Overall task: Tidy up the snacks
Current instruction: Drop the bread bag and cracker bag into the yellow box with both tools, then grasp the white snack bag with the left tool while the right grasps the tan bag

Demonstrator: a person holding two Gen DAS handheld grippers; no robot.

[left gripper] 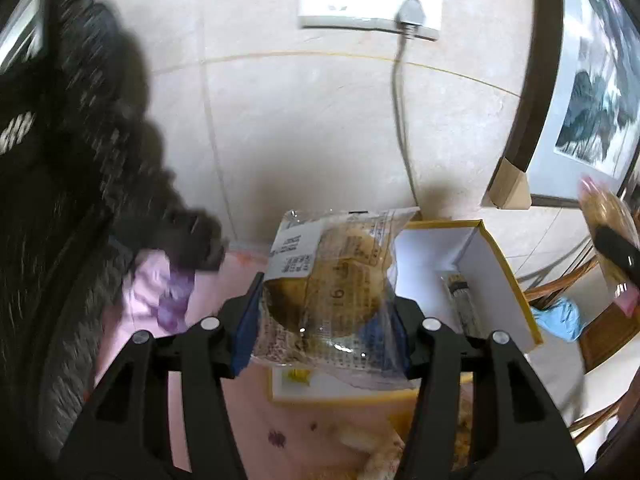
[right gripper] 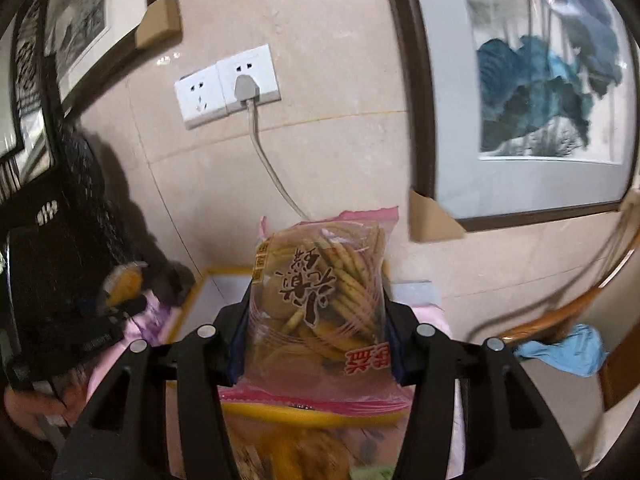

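My left gripper [left gripper: 326, 312] is shut on a clear wrapped round cake [left gripper: 332, 276] and holds it in the air above a white box with a yellow rim [left gripper: 492, 268]. My right gripper [right gripper: 316, 328] is shut on a pink-edged bag of biscuits [right gripper: 320, 300], held upright above the same box [right gripper: 212, 284]. The right gripper with its bag shows at the right edge of the left wrist view [left gripper: 612, 240]. The left gripper with its cake shows at the left of the right wrist view [right gripper: 120, 284]. More snacks lie blurred at the bottom of both views.
A pink patterned cloth [left gripper: 248, 400] covers the table. A dark mesh object [left gripper: 60, 160] stands at the left. A wall socket with a grey plug and cable [left gripper: 408, 16] is behind. Framed pictures [right gripper: 540, 92] lean on the wall. A wooden chair with a blue cloth [right gripper: 568, 344] is at the right.
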